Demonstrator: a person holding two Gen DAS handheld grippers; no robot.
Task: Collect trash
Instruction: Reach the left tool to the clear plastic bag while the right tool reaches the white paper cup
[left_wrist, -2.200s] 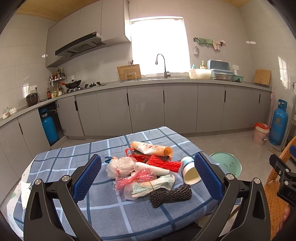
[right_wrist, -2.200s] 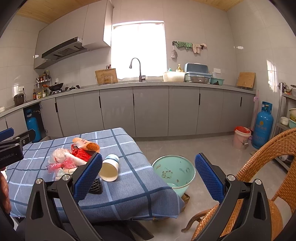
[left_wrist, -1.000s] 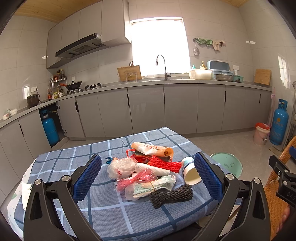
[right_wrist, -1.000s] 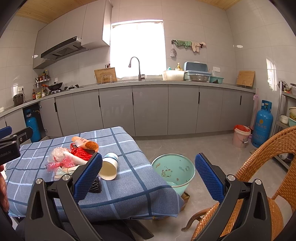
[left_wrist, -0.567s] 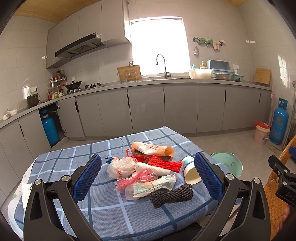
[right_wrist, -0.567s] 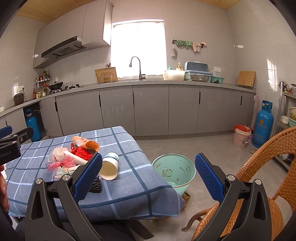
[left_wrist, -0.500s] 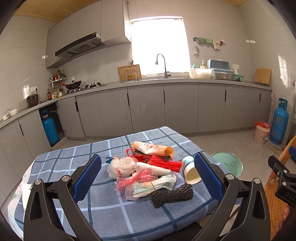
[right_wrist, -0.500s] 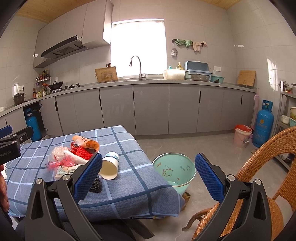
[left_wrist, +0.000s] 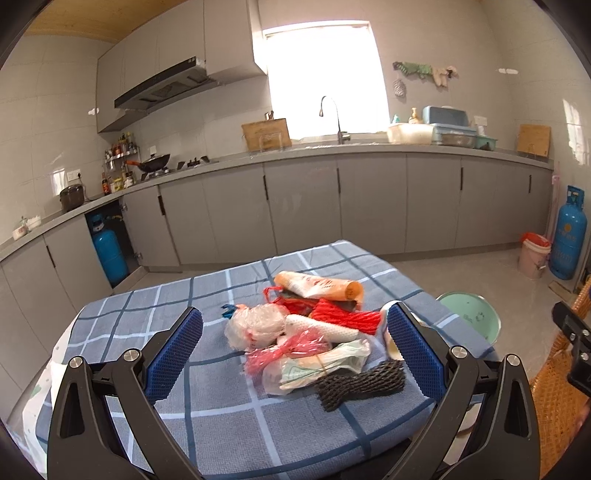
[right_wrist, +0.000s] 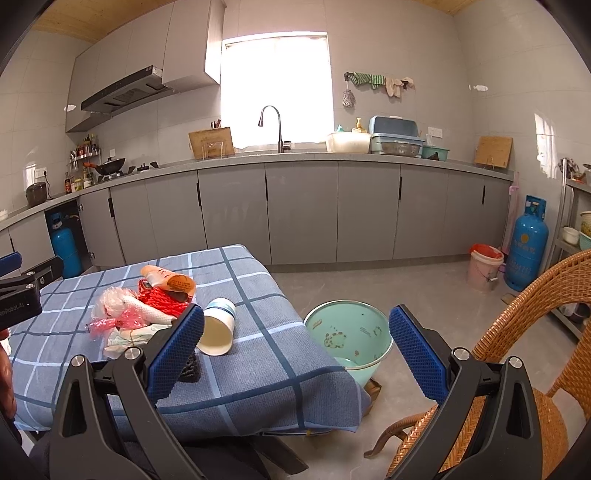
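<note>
A pile of trash lies on the blue checked tablecloth (left_wrist: 207, 417): an orange wrapper tube (left_wrist: 317, 288), red foam net (left_wrist: 347, 317), clear plastic bag (left_wrist: 255, 326), pink plastic (left_wrist: 284, 350), a crumpled clear bag (left_wrist: 321, 367) and a black foam net (left_wrist: 360, 382). A paper cup (right_wrist: 218, 330) lies on its side at the pile's right. A mint-green bin (right_wrist: 349, 336) stands on the floor beside the table. My left gripper (left_wrist: 295, 350) is open and empty, hovering before the pile. My right gripper (right_wrist: 295, 347) is open and empty, above the table's right corner.
A wicker chair (right_wrist: 524, 354) stands at the right. Grey kitchen cabinets (right_wrist: 303, 210) run along the back wall. A blue gas cylinder (right_wrist: 526, 245) and a pink bucket (right_wrist: 484, 266) stand on the floor at the far right.
</note>
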